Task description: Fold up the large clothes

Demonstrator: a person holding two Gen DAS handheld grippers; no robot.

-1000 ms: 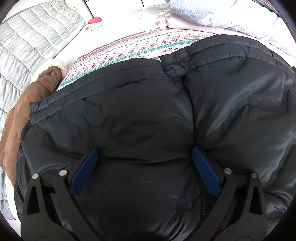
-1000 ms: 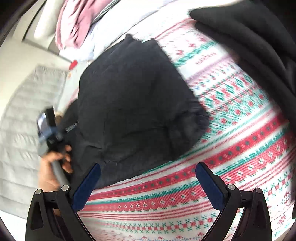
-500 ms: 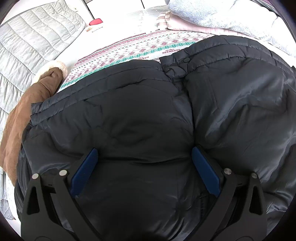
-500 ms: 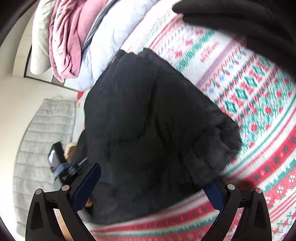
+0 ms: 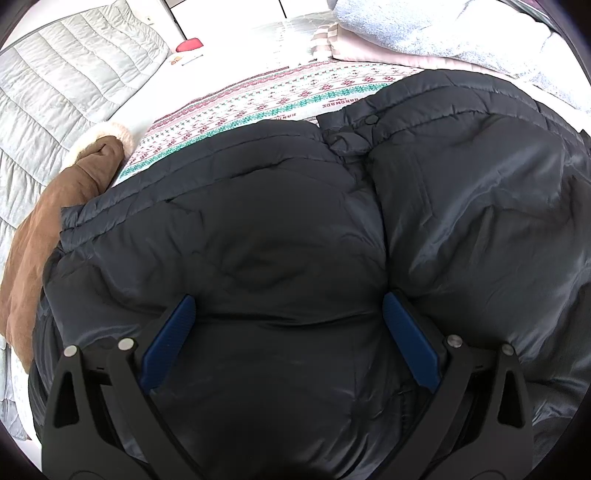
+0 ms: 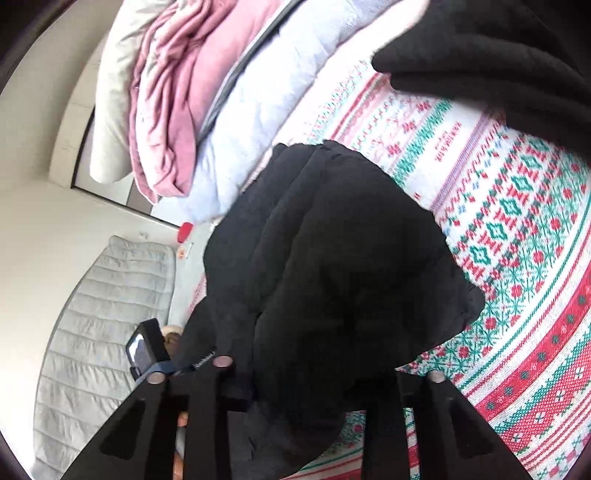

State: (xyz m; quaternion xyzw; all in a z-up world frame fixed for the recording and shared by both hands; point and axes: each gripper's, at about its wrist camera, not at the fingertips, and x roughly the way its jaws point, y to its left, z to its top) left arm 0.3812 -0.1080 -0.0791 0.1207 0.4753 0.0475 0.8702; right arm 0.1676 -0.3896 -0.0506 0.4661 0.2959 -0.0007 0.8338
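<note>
Two claws work over one dark navy quilted puffer jacket (image 5: 295, 240) that lies spread on a white knitted blanket with red and green patterned bands (image 5: 258, 107). At the far left a pale grey quilted cover (image 5: 66, 74) drapes a surface, and just right of it a brown garment with cream fleece trim (image 5: 48, 221) lies against the jacket's left edge. The left claw (image 5: 288, 332) points down onto the jacket's body, its blue pads (image 5: 170, 339) standing wide apart with puffy fabric bulging between them but not pinched. At the far right a pale blue fleecy blanket (image 5: 443, 29) sits heaped beyond the jacket. In the right wrist view the right claw (image 6: 310, 398) is closing on a thick fold of the jacket (image 6: 332, 277), the fabric filling the gap between its black arms and hiding the pads. Pink bedding (image 6: 177, 92) lies piled at the far left of that view.
</note>
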